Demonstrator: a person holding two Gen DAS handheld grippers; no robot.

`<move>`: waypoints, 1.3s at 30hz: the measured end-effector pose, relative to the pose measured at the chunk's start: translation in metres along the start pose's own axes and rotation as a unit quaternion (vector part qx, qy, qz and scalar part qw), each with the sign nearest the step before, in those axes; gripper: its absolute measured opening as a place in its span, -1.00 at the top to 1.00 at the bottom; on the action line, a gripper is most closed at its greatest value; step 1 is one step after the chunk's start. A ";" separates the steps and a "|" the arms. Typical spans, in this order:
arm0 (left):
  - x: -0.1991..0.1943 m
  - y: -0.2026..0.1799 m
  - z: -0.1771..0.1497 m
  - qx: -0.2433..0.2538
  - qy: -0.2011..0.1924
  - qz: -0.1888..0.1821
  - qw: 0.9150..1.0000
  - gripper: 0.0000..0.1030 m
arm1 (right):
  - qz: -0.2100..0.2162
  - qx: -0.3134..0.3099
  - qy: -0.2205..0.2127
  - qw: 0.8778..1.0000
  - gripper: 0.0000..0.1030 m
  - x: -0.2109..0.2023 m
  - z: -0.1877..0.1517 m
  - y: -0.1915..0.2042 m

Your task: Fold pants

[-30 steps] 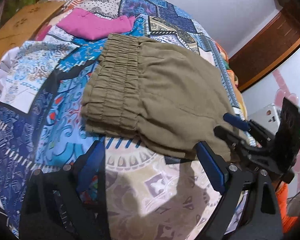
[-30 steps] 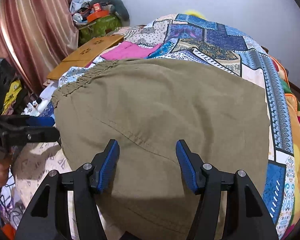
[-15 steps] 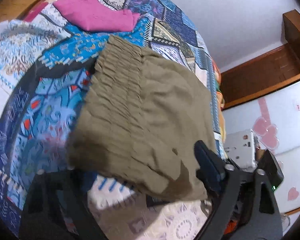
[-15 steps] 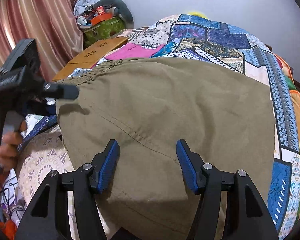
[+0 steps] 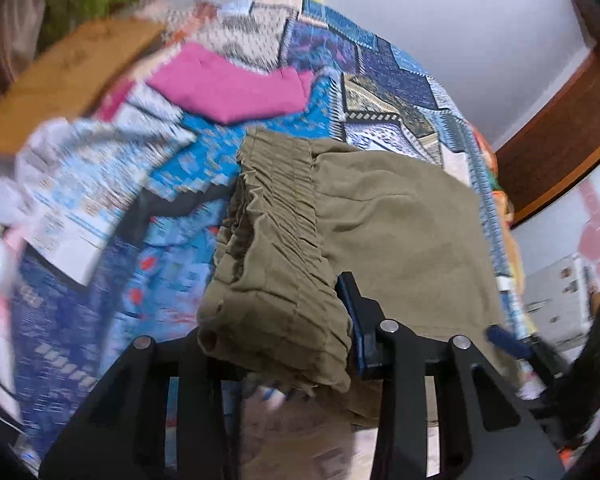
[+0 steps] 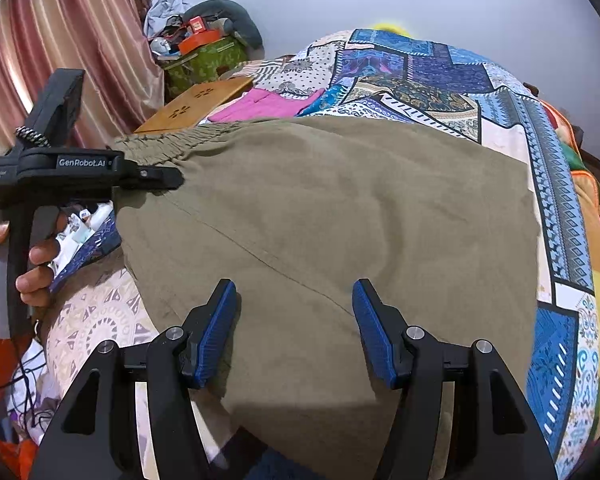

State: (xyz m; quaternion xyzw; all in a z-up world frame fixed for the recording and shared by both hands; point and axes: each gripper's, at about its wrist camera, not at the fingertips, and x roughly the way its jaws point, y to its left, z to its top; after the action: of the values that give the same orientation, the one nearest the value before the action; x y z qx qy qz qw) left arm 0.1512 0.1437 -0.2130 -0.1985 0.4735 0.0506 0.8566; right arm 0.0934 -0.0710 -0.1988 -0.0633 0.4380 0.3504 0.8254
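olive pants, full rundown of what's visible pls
The olive pants are matte woven cloth, folded into a rough rectangle on the patchwork bedspread. The gathered elastic waistband faces the pink garment. The left gripper has the near waistband corner bunched between its fingers. The right gripper is open over the cloth.

Your left hand-held gripper (image 5: 276, 344) has moved in from the bedspread onto the pants (image 5: 380, 232), and the elastic waistband corner (image 5: 276, 320) now bunches between its fingers, lifted at lower centre. In the right wrist view it has risen to mid-left.
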 end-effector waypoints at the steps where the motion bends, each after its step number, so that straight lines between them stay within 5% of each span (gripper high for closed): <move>1: -0.005 0.001 -0.001 0.012 -0.008 0.019 1.000 0.28 | 0.000 0.000 0.002 1.000 -0.09 -0.001 -0.001 0.000; 10: -0.055 0.013 -0.001 0.075 -0.082 0.149 0.983 0.28 | -0.006 0.001 0.004 1.000 -0.08 -0.014 -0.012 -0.002; 16: -0.076 -0.017 0.004 0.118 -0.121 0.159 0.973 0.32 | -0.010 0.025 0.006 1.000 -0.08 -0.021 -0.021 -0.012; 28: -0.104 -0.126 0.023 0.195 -0.161 0.047 0.966 0.48 | 0.000 0.056 -0.011 0.998 -0.10 -0.020 -0.029 -0.016; 39: -0.065 -0.194 0.003 0.249 -0.085 -0.030 0.964 0.48 | 0.004 0.088 -0.029 0.996 -0.10 -0.039 -0.034 -0.029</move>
State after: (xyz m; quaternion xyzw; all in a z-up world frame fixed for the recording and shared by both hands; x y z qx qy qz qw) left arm 0.1714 -0.0258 -0.1004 0.0126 0.3906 -0.0778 0.9172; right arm 0.0737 -0.1271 -0.1953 0.0217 0.4429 0.3153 0.8390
